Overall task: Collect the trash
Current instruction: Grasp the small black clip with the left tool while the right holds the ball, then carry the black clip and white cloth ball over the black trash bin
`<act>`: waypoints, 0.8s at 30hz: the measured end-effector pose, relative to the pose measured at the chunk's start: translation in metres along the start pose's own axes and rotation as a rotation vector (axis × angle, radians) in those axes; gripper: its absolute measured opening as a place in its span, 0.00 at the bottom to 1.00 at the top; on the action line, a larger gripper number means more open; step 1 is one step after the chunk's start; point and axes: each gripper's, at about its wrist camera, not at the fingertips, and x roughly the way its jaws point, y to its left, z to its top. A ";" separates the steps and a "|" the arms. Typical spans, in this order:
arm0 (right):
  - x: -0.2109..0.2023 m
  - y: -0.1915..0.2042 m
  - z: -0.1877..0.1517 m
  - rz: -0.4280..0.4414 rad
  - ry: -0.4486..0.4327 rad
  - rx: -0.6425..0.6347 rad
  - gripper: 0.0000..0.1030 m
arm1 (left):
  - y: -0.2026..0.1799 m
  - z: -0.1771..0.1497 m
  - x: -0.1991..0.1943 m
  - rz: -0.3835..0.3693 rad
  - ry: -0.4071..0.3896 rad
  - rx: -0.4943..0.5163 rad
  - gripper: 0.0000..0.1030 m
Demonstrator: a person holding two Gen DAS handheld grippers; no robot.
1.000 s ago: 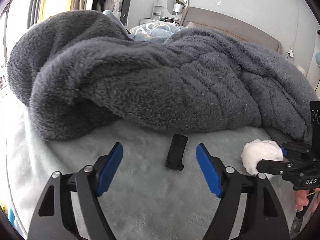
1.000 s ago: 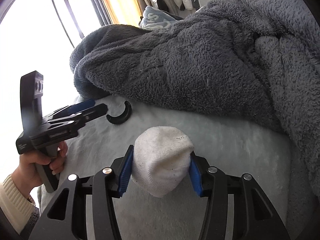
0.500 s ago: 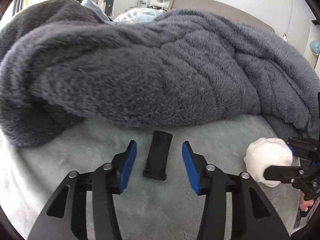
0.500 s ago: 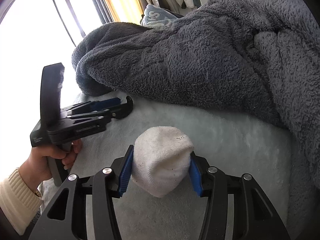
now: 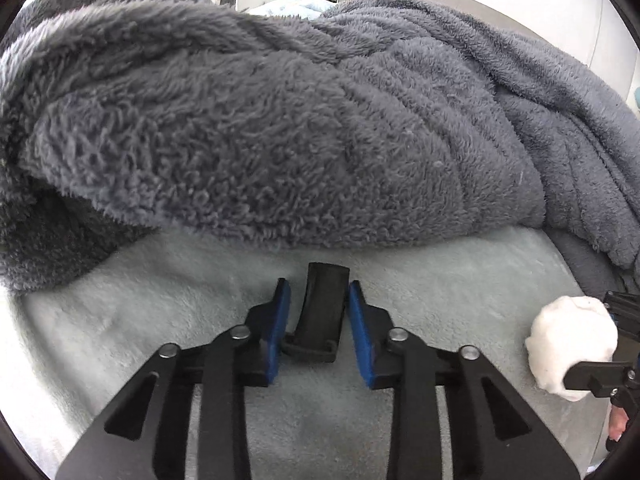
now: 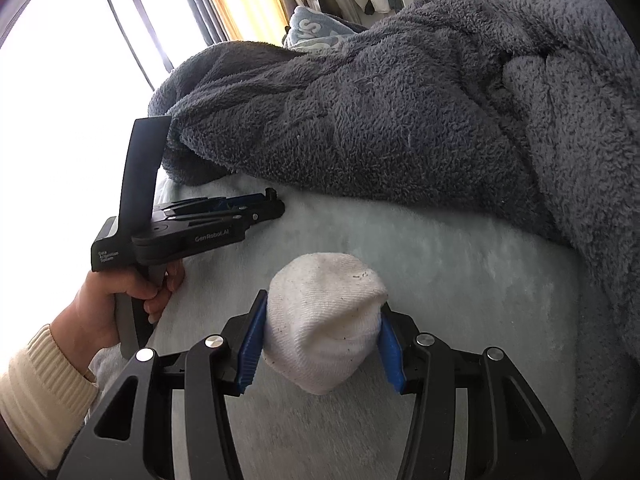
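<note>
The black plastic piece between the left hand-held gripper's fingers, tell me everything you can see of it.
The black plastic piece is a short curved strip, matte and hard-looking, with a flat far end and a wider clip-like foot nearest the camera. It lies lengthwise on the pale fleece bed cover, just in front of the grey blanket. The left hand-held gripper has just been closing around it; whether its blue pads already press on it is unclear.

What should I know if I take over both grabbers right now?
Right gripper: shut on the white sock ball, held just over the pale bed cover.
Left gripper: its jaws have just been closing around the curved black plastic piece lying on the cover below the grey fleece blanket; pads look not quite pressing yet.
Done: sock ball picked up.
Left: finish gripping the black piece, lift it, and bin both. No bin is in view.
</note>
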 end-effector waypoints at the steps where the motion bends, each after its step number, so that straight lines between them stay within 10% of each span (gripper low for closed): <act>1: -0.002 -0.001 -0.001 -0.002 0.000 -0.001 0.49 | -0.003 0.000 0.000 0.009 -0.003 0.001 0.22; 24: -0.020 0.051 0.001 -0.048 -0.012 -0.055 0.49 | -0.004 -0.044 -0.107 0.074 -0.107 -0.076 0.21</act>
